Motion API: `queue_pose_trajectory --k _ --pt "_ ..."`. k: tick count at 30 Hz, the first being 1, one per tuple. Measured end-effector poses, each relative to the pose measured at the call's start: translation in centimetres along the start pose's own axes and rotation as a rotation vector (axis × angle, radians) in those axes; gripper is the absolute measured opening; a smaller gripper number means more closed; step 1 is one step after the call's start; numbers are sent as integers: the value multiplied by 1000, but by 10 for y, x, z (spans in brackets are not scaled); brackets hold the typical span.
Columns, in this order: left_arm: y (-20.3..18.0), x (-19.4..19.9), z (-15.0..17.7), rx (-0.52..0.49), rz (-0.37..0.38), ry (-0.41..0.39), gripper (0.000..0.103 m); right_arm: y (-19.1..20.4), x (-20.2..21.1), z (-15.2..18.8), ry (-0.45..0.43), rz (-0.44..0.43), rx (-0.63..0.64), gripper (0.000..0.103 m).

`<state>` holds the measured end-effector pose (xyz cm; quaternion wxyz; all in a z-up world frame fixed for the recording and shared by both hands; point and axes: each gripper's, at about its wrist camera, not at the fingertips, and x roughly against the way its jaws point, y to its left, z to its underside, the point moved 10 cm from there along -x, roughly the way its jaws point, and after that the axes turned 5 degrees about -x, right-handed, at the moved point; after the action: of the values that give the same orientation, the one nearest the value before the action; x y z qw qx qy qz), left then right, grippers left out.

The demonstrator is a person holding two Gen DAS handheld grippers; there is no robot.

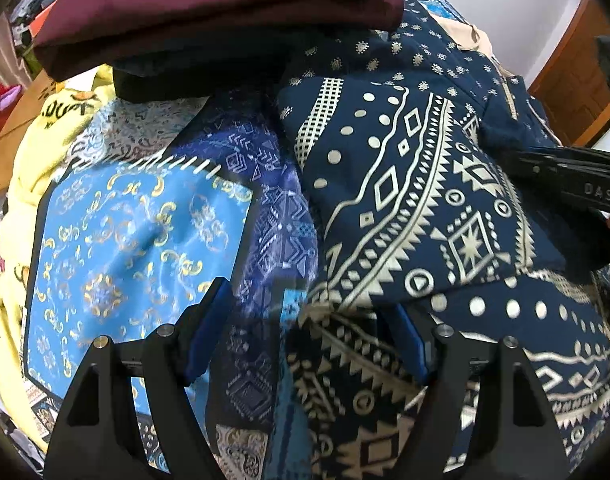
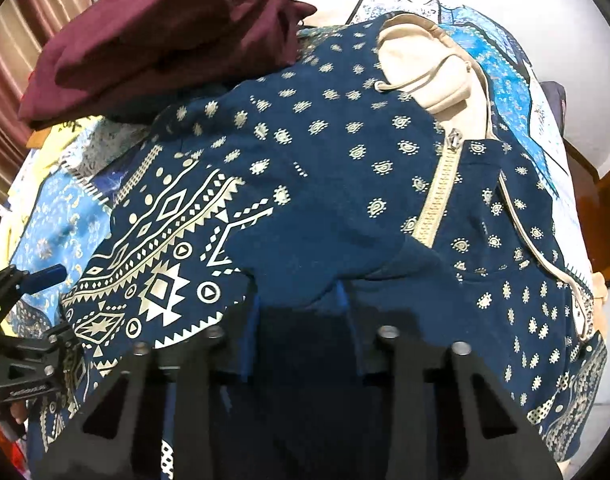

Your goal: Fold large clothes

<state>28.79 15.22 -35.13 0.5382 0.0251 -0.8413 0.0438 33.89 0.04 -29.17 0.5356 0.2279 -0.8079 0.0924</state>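
Left wrist view: the navy hooded sweatshirt with cream geometric print (image 1: 417, 208) lies on a blue patchwork bedspread with gold scrollwork (image 1: 137, 240), filling the right half of the picture. One patterned panel is already laid over the body, probably a sleeve or side folded in, so the fold looks started, not finished. A folded maroon garment (image 1: 225, 12) sits at the far side, overlapping the spread, and a pale yellow printed cloth (image 1: 45, 128) lies at the far left. The left gripper (image 1: 305, 320) hovers low over the near edge of the sweatshirt, its blue-padded fingers (image 1: 209, 320) spread wide with nothing between them. The right gripper (image 1: 565, 176) reaches in from the right edge, flat along the cloth.

Right wrist view: the sweatshirt (image 2: 325, 168) lies front up, cream hood (image 2: 421, 64) far right, zipper (image 2: 441, 192) part closed. The right gripper (image 2: 301, 300) is tipped down onto the fabric, a dark navy fold bunched between its fingers, so it seems to be pinching that fold, though the contact is shadowed. The left gripper (image 2: 29, 292) shows near left. The bottom hem and hood remain unfolded.
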Motion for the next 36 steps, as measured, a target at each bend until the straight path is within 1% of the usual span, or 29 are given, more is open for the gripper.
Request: queue_pose_trajectory --k 1,2,3,5,7,10,14,17,20,21,22,25,29,31,33,36 --pt "0 -2 -1 -2 -8 1 78 -4 3 1 -4 -12 -5 16" --pt "1 -4 -3 6 -17 3 79 -7 5 0 -3 -20 -10 11" --pt "2 -5 -5 19 -15 4 79 -10 9 -2 -8 -34 -19 11" --pt "4 -6 -6 39 -11 9 79 -14 22 -10 -45 -60 -47 10" --pt "6 -6 -7 54 -16 11 79 -23 42 -17 -103 -40 -57 10" --pt "5 0 -10 61 -30 4 79 -42 86 -27 -207 -11 -67 10" --pt "-1 20 -22 48 -62 -52 79 -69 136 -34 -319 5 -114 10" --pt "3 26 -29 66 -104 -71 79 -90 168 -26 -391 14 -151 10" --pt "10 29 -30 101 -132 -69 79 -114 181 -8 -418 38 -200 10" --pt "14 30 -30 107 -151 -73 79 -118 181 -3 -418 40 -215 10" --pt "17 32 -30 111 -174 -77 79 -131 180 8 -409 44 -244 10" --pt "31 30 -27 140 -207 -74 79 -153 170 35 -373 42 -308 10" --pt "38 27 -17 172 -210 -62 80 -172 131 81 -245 34 -371 10" --pt "37 23 -11 166 -214 -47 80 -176 113 103 -191 34 -386 10" --pt "35 21 -7 149 -217 -29 80 -177 100 117 -153 37 -397 10" --pt "32 19 0 110 -213 2 80 -176 90 131 -108 10 -421 10"
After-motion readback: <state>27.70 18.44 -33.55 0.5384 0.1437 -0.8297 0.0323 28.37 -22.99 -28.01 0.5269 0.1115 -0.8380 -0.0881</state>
